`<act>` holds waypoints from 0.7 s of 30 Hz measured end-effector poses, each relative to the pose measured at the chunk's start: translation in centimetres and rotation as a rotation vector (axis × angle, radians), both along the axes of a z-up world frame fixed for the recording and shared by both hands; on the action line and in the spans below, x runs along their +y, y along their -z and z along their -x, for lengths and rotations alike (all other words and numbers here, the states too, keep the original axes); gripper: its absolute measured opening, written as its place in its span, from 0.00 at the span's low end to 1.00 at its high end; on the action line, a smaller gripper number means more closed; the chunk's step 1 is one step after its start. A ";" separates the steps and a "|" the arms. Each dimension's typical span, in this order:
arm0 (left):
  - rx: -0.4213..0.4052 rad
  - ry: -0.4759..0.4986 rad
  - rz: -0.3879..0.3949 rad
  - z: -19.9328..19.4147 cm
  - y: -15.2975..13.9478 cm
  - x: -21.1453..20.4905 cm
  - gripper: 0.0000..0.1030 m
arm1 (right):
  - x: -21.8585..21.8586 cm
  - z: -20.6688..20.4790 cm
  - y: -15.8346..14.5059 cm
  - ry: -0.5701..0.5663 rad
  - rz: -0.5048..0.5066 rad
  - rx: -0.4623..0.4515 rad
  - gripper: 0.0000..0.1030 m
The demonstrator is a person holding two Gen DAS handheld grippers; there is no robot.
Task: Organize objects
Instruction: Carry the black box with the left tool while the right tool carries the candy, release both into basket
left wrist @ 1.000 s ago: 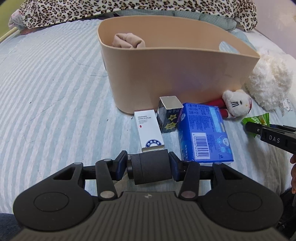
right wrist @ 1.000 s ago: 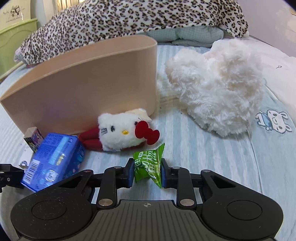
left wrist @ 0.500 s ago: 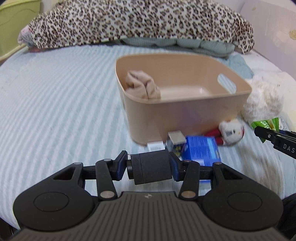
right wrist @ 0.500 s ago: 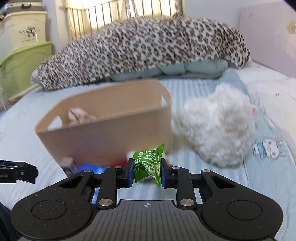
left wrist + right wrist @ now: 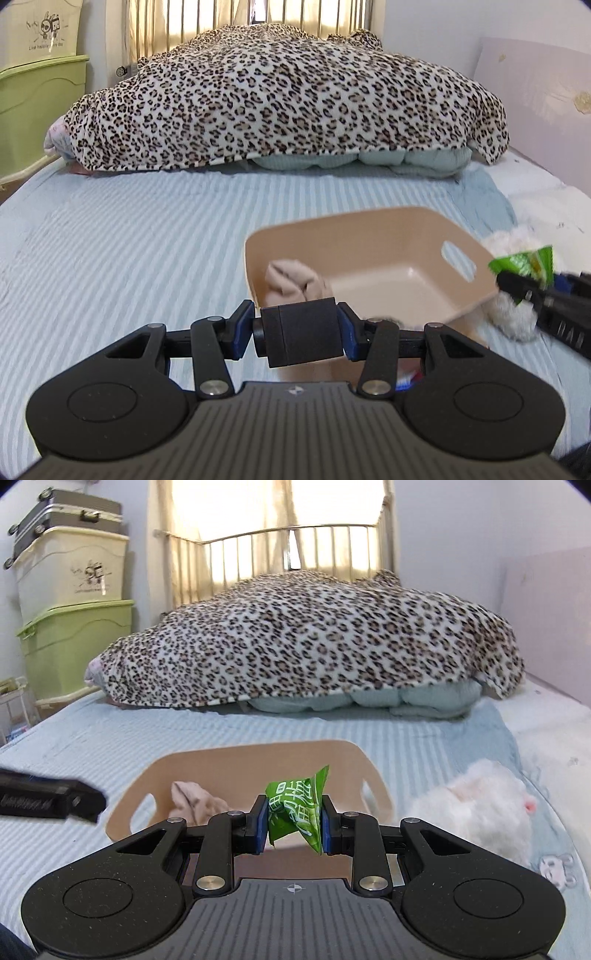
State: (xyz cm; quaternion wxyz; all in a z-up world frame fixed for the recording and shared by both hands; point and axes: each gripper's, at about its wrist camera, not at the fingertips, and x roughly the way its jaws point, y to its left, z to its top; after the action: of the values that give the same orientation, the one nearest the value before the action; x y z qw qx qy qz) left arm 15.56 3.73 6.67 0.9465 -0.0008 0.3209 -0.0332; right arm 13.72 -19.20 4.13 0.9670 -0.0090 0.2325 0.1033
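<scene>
My left gripper (image 5: 300, 333) is shut on a small black box (image 5: 303, 332), held up in front of the beige bin (image 5: 373, 225). My right gripper (image 5: 292, 823) is shut on a crumpled green snack packet (image 5: 295, 808), above the near rim of the same bin (image 5: 258, 753). A beige rolled cloth (image 5: 291, 280) lies inside the bin at its left; it also shows in the right wrist view (image 5: 197, 801). The right gripper with the green packet (image 5: 524, 262) shows at the right edge of the left wrist view. The left gripper's finger (image 5: 48, 799) enters the right wrist view from the left.
The bin sits on a blue striped bedsheet (image 5: 129, 240). A white fluffy plush (image 5: 476, 805) lies right of the bin. A leopard-print blanket (image 5: 288, 99) covers pillows at the bed's head. Green and cream storage boxes (image 5: 74, 642) stand at the left wall.
Both grippers have risen and tilted up with their loads, so the views now look over the bin's rim. The items in front of the bin have dropped out of sight.
</scene>
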 end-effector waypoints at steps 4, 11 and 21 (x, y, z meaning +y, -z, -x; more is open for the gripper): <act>0.008 -0.006 -0.030 -2.2 0.2 -0.4 0.48 | 1.5 -1.9 -0.1 -0.019 0.007 0.013 0.24; 0.053 -0.020 -0.010 -5.3 2.1 -1.1 0.48 | 4.4 -5.2 2.2 -0.035 0.083 0.063 0.24; 0.147 -0.040 -0.104 -8.3 6.6 -2.3 0.48 | 5.9 -9.1 5.6 -0.019 0.119 0.191 0.24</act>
State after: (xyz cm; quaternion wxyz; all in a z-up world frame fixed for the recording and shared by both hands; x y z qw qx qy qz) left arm 23.84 1.46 0.07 0.9197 0.0392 0.3907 0.0024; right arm 22.78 -13.32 -1.45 0.9372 -0.0588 0.3295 0.0986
